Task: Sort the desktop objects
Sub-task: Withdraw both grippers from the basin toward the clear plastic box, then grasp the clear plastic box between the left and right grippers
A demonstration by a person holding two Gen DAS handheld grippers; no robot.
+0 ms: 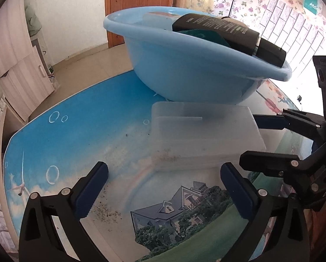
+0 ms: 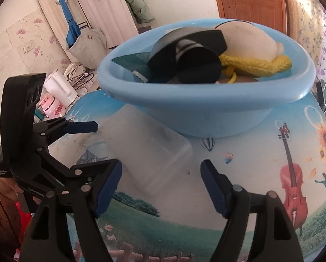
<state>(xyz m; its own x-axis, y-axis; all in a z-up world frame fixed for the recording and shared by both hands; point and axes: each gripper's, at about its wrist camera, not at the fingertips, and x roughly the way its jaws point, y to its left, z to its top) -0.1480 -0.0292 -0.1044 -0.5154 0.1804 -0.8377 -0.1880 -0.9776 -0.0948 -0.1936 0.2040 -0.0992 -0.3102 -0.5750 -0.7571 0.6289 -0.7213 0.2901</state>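
Here both the left gripper [image 1: 164, 193] and right gripper [image 2: 160, 186] are held open and empty, near a clear plastic box [image 1: 204, 131] set just before the filled blue basin [image 1: 184, 65].

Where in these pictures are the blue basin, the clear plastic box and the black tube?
blue basin [image 2: 206, 118]: right wrist view, front outer wall.
clear plastic box [image 1: 206, 131]: left wrist view, flat top face.
black tube [image 1: 219, 28]: left wrist view, printed body.

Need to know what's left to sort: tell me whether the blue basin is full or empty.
Full. The blue basin is heaped above its rim: a black tube, a cream plush, a yellow knitted piece and a teal packet.
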